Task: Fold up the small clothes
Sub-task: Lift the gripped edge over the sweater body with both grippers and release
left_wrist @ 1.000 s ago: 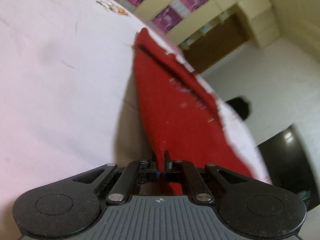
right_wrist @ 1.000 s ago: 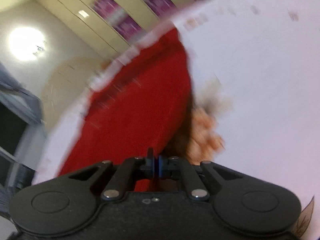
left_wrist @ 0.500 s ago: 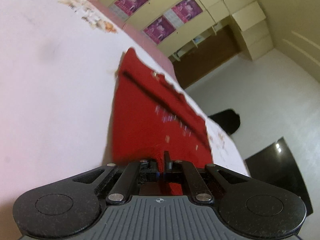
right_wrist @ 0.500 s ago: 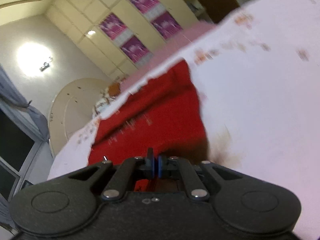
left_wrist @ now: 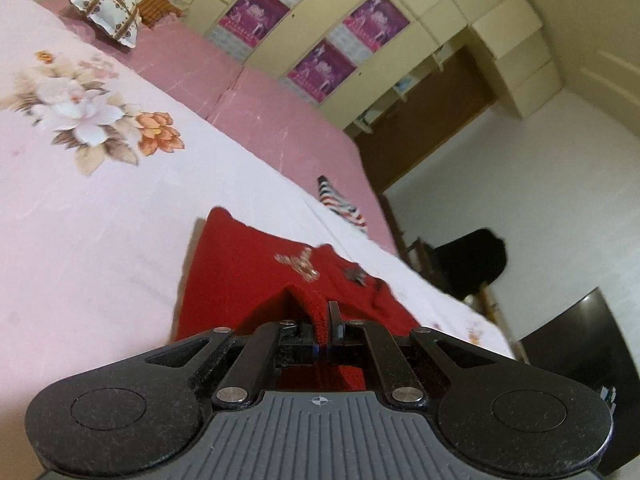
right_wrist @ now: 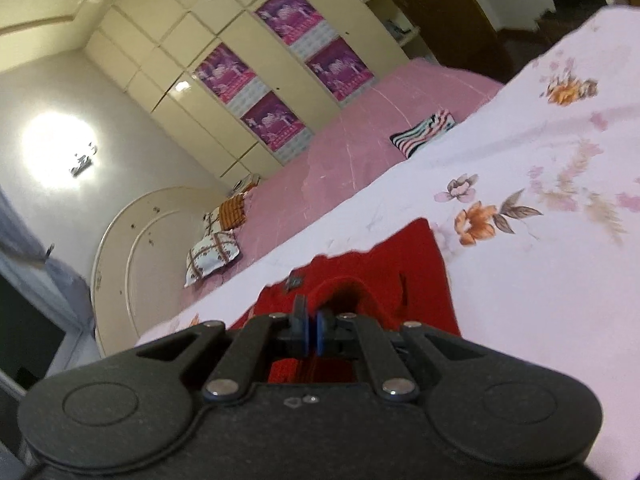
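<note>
Pinching red knit top (left_wrist: 256, 268), both fingers (left_wrist: 334, 314)

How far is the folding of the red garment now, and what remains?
Done: a striped piece lies apart and looks folded. In hand: the left gripper and right gripper each pinch an edge of the red garment, its far part resting on the floral sheet. Left: laying the held edge down and any further folds.

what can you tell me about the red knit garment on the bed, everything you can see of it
The red knit garment looks like a small ribbed-knit sweater, bright red with small decorations sewn on its front. It lies spread on the pale floral bedsheet, its near edge lifted and doubled over. The left gripper and right gripper are each shut on a fold of that edge. Its far part rests flat on the sheet.
</note>
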{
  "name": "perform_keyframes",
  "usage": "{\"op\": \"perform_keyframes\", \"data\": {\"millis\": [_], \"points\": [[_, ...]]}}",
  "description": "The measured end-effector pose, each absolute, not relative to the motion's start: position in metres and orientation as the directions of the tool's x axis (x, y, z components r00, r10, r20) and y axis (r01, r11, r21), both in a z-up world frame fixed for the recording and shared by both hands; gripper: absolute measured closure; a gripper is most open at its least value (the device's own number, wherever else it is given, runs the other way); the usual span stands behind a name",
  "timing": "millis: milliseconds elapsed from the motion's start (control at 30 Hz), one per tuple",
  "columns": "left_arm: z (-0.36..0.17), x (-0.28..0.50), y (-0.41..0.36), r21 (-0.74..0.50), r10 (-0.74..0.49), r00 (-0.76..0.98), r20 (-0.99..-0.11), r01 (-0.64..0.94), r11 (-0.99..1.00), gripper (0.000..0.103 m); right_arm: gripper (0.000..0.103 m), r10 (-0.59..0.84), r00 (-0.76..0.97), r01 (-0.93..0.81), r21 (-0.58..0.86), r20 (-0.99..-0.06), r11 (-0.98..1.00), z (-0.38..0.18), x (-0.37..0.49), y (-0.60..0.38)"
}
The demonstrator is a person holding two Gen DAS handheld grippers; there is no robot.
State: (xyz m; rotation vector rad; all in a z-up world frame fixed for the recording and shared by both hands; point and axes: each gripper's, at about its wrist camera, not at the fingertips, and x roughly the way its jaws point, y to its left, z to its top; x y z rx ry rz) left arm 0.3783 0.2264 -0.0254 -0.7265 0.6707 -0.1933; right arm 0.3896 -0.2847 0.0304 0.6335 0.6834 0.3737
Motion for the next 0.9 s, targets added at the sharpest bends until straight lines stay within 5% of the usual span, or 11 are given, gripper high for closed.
{"op": "perform_keyframes", "data": {"millis": [233, 300, 467, 533, 567, 700, 900], "points": [[-0.072, 0.45, 0.231, -0.686, -0.36, 0.739, -0.569, -0.186, 0.703, 0.099, 0.095, 0.57, 0.644, -0.031, 0.727, -0.51, 0.686, -0.029, 0.466, -0.287], [-0.086, 0.462, 0.23, -0.724, -0.375, 0.751, -0.543, -0.194, 0.662, 0.099, 0.077, 0.55, 0.657, -0.002, 0.729, -0.516, 0.685, -0.041, 0.478, -0.289], [-0.102, 0.476, 0.221, -0.711, -0.37, 0.745, -0.555, -0.194, 0.676, 0.099, 0.054, 0.56, 0.688, -0.019, 0.76, -0.462, 0.649, -0.056, 0.488, -0.292], [-0.105, 0.478, 0.222, -0.723, -0.383, 0.755, -0.532, -0.17, 0.67, 0.082, 0.042, 0.556, 0.706, -0.04, 0.759, -0.439, 0.649, -0.056, 0.487, -0.292], [-0.105, 0.477, 0.222, -0.731, -0.387, 0.765, -0.515, -0.157, 0.664, 0.065, 0.031, 0.535, 0.714, -0.033, 0.741, -0.452, 0.67, -0.055, 0.488, -0.292], [-0.093, 0.476, 0.217, -0.713, -0.351, 0.809, -0.471, -0.115, 0.691, 0.026, 0.032, 0.534, 0.707, -0.034, 0.732, -0.463, 0.681, -0.059, 0.488, -0.295], [-0.076, 0.485, 0.188, -0.443, -0.29, 0.743, -0.603, -0.01, 0.896, 0.028, 0.036, 0.506, 0.709, -0.093, 0.646, -0.491, 0.758, -0.04, 0.483, -0.29]]}}
